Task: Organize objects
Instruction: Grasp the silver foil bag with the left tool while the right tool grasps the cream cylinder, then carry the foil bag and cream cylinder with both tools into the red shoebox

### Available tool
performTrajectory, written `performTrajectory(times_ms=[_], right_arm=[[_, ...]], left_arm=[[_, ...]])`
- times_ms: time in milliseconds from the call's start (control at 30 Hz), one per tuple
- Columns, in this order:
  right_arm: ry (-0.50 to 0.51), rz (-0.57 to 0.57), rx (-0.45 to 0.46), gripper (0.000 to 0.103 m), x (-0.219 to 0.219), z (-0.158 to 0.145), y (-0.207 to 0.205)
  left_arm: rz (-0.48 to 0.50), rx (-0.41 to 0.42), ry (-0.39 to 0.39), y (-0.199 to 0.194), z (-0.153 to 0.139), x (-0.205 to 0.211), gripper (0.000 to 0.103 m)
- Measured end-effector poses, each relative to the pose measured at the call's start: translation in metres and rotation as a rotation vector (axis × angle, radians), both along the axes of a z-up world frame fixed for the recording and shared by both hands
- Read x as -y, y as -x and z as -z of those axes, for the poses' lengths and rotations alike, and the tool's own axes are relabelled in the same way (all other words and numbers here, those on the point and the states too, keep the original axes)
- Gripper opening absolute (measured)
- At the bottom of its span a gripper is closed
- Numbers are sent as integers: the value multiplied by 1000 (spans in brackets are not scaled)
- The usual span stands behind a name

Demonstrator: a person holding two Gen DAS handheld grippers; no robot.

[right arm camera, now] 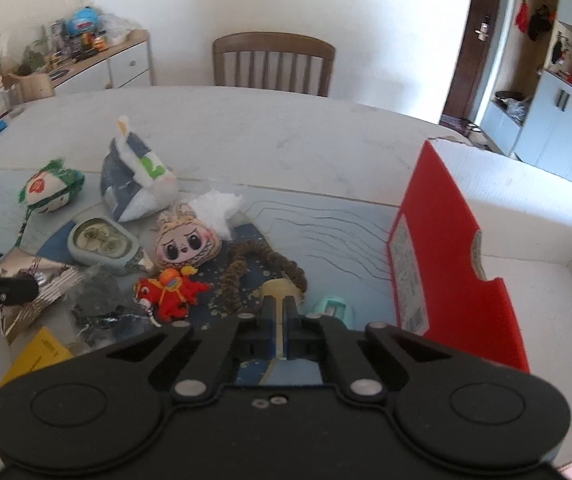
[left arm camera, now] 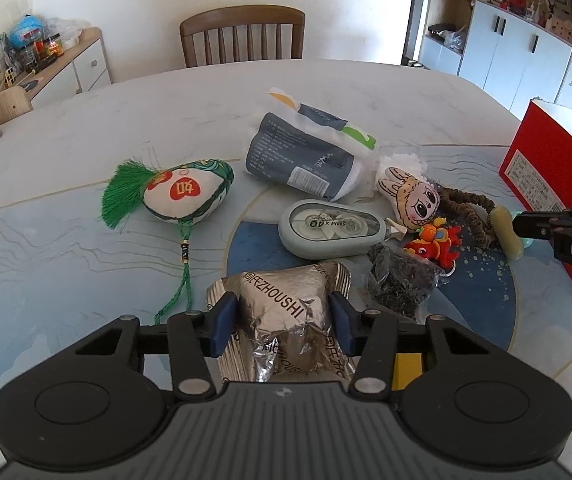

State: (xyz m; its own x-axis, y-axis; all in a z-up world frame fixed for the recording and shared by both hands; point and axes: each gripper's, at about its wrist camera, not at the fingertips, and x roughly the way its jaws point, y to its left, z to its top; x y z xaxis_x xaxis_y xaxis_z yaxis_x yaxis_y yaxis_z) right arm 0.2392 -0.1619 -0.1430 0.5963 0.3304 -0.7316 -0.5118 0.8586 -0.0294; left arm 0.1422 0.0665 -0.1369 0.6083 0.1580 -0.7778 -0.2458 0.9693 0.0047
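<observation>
My left gripper (left arm camera: 281, 320) is shut on a crinkled silver foil packet (left arm camera: 281, 292) printed ZHOUSHI, its blue pads pressing both sides at the near edge of the table. My right gripper (right arm camera: 281, 316) is shut on the thin edge of a pale yellow oblong piece (right arm camera: 279, 290) lying beside a brown braided band (right arm camera: 241, 268). In the left wrist view the right gripper (left arm camera: 524, 225) comes in from the right and meets the pale yellow piece (left arm camera: 506, 236). An open red box (right arm camera: 446, 248) with a white inside stands just right of it.
Across the table lie a green-tasselled sachet (left arm camera: 183, 192), a grey pouch (left arm camera: 298, 160), a correction tape (left arm camera: 332, 228), a bunny-face plush (left arm camera: 410, 196), a red dragon toy (left arm camera: 434, 242) and a dark bag (left arm camera: 400, 284). A wooden chair (left arm camera: 241, 36) stands at the far side.
</observation>
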Motion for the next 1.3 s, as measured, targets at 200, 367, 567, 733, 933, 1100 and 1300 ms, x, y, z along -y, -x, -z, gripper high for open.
performTrajectory(times_ms=[200, 367, 567, 733, 933, 1100, 1300], right_arm=[[-13, -13, -15, 7, 2, 4, -2], [-11, -20, -28, 22, 1, 9, -3], [12, -31, -27, 30, -3, 13, -8], [27, -27, -40, 30, -1, 17, -17], [6, -14, -47, 22, 0, 18, -20], [20, -17, -37, 15, -1, 14, -15], [-35, -5, -49, 14, 7, 3, -8]], left_arm=[[11, -2, -10, 2, 1, 2, 49], [10, -6, -10, 3, 2, 3, 49], [9, -7, -3, 1, 3, 2, 49], [10, -6, -4, 0, 3, 1, 49], [4, -1, -7, -1, 3, -1, 49], [5, 7, -9, 0, 0, -2, 48], [-2, 27, -7, 6, -9, -1, 48]])
